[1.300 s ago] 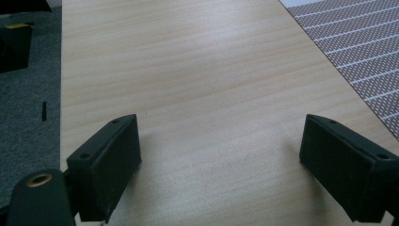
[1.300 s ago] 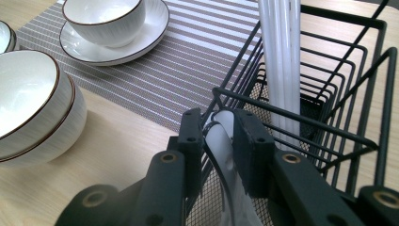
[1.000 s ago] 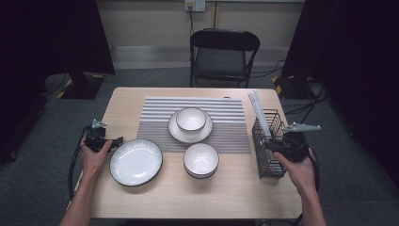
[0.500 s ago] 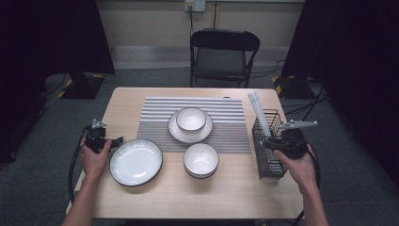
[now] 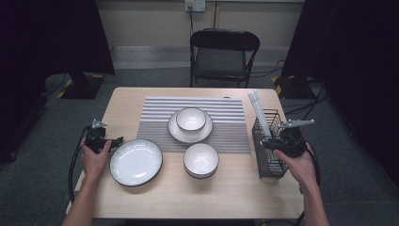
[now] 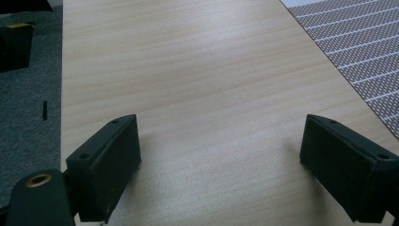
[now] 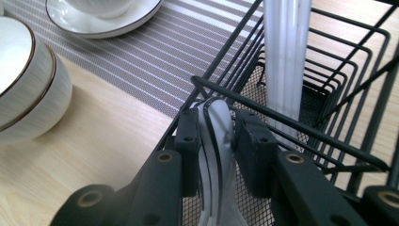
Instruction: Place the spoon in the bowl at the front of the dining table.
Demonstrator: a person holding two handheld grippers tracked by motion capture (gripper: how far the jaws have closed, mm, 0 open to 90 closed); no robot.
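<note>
In the high view, the right gripper is reaching into the black wire basket at the table's right edge, while the left gripper is sitting just beside the large plate. In the left gripper view, the jaws are standing wide apart over bare wood, gripping nothing. In the right gripper view, the jaws are clamping a white spoon with a dark rim at the basket's near wall, just beside the white chopsticks leaning inside.
</note>
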